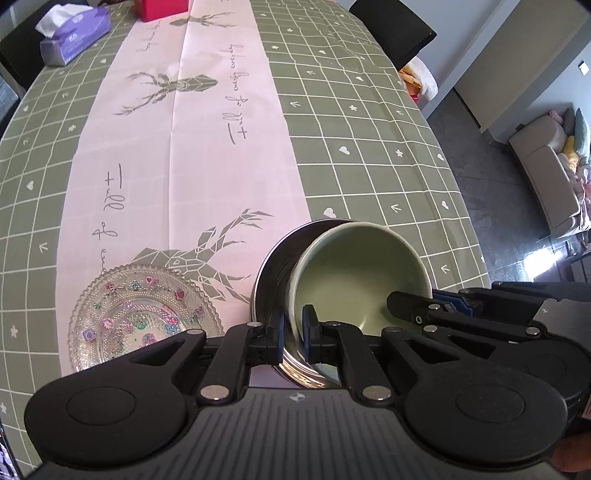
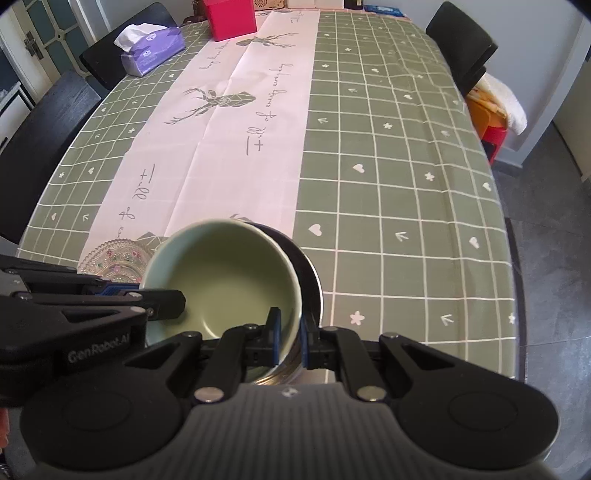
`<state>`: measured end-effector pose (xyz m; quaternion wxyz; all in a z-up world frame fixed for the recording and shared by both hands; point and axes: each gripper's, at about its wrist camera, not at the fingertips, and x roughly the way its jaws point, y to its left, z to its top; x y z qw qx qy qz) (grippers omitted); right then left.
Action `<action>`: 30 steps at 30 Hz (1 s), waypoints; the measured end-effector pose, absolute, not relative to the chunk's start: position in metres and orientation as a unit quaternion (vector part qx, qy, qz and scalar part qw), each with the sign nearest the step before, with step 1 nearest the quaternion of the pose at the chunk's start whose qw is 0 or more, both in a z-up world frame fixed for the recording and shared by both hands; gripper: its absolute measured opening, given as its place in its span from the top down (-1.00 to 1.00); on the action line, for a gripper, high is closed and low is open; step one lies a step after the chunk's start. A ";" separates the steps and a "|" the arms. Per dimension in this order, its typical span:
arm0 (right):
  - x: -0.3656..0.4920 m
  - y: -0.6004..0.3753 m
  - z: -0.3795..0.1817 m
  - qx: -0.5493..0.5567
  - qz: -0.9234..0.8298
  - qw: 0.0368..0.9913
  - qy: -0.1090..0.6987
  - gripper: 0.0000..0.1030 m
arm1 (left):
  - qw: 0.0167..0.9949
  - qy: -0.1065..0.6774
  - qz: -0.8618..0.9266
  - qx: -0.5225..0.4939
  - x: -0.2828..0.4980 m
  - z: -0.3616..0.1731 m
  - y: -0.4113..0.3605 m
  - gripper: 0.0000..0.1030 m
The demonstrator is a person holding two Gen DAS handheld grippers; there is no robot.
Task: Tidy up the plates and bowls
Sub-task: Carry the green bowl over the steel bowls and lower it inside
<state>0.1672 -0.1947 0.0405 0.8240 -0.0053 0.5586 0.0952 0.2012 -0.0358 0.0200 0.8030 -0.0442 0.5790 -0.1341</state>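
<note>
A pale green bowl (image 1: 362, 273) sits nested in a steel bowl (image 1: 275, 266), tilted a little, above the near end of the table. My left gripper (image 1: 293, 332) is shut on their left rim, one finger outside the steel wall and one inside the green bowl. In the right wrist view my right gripper (image 2: 290, 332) is shut the same way on the right rim of the green bowl (image 2: 225, 273) and steel bowl (image 2: 312, 280). Each gripper shows in the other's view: right gripper (image 1: 406, 306), left gripper (image 2: 168, 301). A patterned glass plate (image 1: 140, 321) lies just left of the bowls.
The table has a green checked cloth (image 2: 388, 184) with a pink runner (image 2: 229, 147). A purple tissue box (image 2: 151, 50) and a red box (image 2: 231, 18) stand at the far end. Black chairs (image 2: 460, 40) line the sides. The table's right edge drops to the floor (image 1: 491, 192).
</note>
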 end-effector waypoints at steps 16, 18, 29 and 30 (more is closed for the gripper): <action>0.180 -0.196 0.020 -0.003 0.103 0.807 0.582 0.76 | 0.785 0.603 -0.141 -0.035 0.207 0.004 -0.041 0.77; 0.180 -0.195 0.021 -0.001 0.104 0.806 0.583 0.71 | 0.782 0.606 -0.140 -0.038 0.208 0.003 -0.041 0.77; 0.178 -0.196 0.045 0.014 0.099 0.823 0.560 0.23 | 0.797 0.582 -0.147 -0.071 0.204 0.030 -0.027 0.49; 0.178 -0.196 0.048 0.013 0.097 0.825 0.556 0.21 | 0.800 0.577 -0.150 -0.075 0.203 0.033 -0.025 0.44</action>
